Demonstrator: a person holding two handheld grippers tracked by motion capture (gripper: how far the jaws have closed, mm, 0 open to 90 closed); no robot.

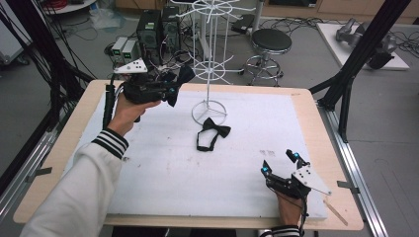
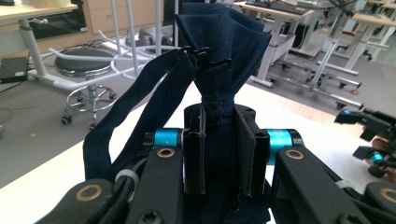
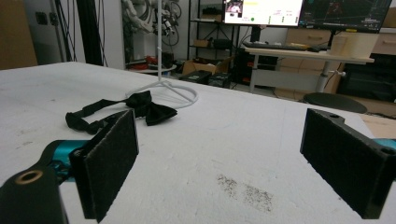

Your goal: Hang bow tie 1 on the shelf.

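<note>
My left gripper [image 1: 170,89] is raised above the table's far left, shut on a dark navy bow tie [image 1: 180,79]. In the left gripper view the pads pinch the bow tie's [image 2: 219,84] knot, its wings stand up and its strap [image 2: 126,121] loops down to the left. A black bow tie [image 1: 213,131] with its strap lies flat on the white mat by the foot of the white wire rack [image 1: 209,59]. My right gripper [image 1: 280,163] rests open near the front right; in its own view the black bow tie [image 3: 140,107] lies ahead, apart from the pads [image 3: 109,161].
The white mat [image 1: 173,168] covers a wooden table [image 1: 323,148]. The rack's ring base [image 1: 209,112] sits at mid-back. A wooden stick [image 1: 336,211] lies at the front right edge. A stool [image 1: 271,42], computer cases and cables stand on the floor beyond.
</note>
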